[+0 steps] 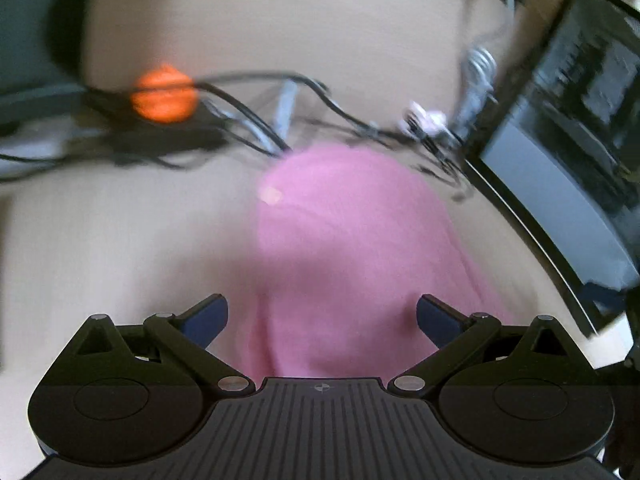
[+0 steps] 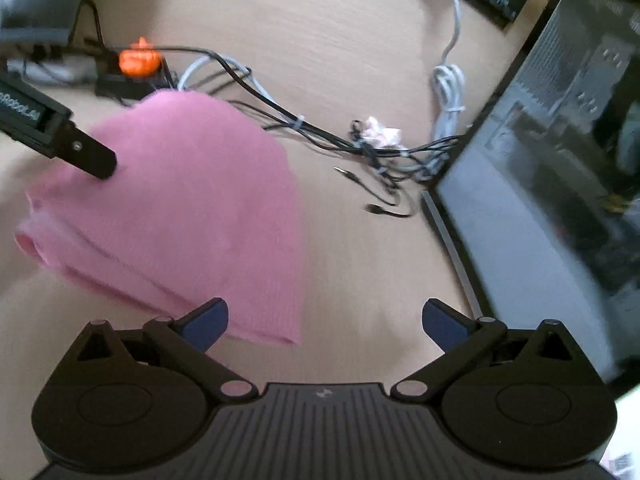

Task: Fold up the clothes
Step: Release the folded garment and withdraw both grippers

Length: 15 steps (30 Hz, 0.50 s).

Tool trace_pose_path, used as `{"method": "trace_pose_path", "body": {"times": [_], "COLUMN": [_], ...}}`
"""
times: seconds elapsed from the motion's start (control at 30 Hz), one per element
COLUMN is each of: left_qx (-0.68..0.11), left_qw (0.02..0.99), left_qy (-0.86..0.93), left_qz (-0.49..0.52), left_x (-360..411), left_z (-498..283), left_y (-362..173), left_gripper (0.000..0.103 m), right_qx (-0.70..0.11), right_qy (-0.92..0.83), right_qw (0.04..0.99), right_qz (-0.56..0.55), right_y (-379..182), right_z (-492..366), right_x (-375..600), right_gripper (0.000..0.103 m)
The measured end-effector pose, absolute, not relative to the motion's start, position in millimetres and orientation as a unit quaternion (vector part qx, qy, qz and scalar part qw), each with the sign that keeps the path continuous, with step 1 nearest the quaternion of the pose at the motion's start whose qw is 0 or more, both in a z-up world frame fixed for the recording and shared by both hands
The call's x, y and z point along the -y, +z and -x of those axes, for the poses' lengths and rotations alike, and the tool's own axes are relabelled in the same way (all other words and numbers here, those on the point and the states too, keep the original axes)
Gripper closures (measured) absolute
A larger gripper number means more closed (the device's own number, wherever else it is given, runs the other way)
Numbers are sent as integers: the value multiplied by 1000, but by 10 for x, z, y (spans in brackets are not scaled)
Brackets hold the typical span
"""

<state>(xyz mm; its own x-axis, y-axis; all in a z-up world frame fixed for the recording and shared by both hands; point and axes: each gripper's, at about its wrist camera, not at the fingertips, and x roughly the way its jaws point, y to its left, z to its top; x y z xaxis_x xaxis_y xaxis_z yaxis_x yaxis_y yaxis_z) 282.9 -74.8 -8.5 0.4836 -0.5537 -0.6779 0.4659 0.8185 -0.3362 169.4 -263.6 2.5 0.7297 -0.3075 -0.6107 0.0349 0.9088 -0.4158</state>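
Both grippers, left (image 1: 322,314) and right (image 2: 325,320), have fingers apart, holding nothing; one pink cloth (image 2: 192,208) lies folded at centre left on the table (image 2: 360,280).

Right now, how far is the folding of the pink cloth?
Done: the pink cloth lies on the table already folded into layers, visible along its near edge. In hand: nothing; the left gripper and the right gripper are both open. Left: perhaps a last fold or smoothing; I cannot tell.
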Motion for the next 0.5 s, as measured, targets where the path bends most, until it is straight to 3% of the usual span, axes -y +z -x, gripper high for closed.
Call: {"method": "trace_pose_path", "body": {"times": [0.23, 0.5], "left_qx": [-411, -305], "left_qw": [846, 944], "left_qy": [-339, -120], "left_qz": [34, -26], "left_x": [791, 964], "left_z": [-1980, -463], "left_y": [18, 67], "left_gripper": [0, 0], "right_qx": [-331, -303], "right_qy": [-51, 46], "right_qw": [936, 951], "right_qz": [108, -25], "right_y": [120, 89], "right_z": [-1113, -388], "right_x": [2883, 3245], "right_gripper": [0, 0]}}
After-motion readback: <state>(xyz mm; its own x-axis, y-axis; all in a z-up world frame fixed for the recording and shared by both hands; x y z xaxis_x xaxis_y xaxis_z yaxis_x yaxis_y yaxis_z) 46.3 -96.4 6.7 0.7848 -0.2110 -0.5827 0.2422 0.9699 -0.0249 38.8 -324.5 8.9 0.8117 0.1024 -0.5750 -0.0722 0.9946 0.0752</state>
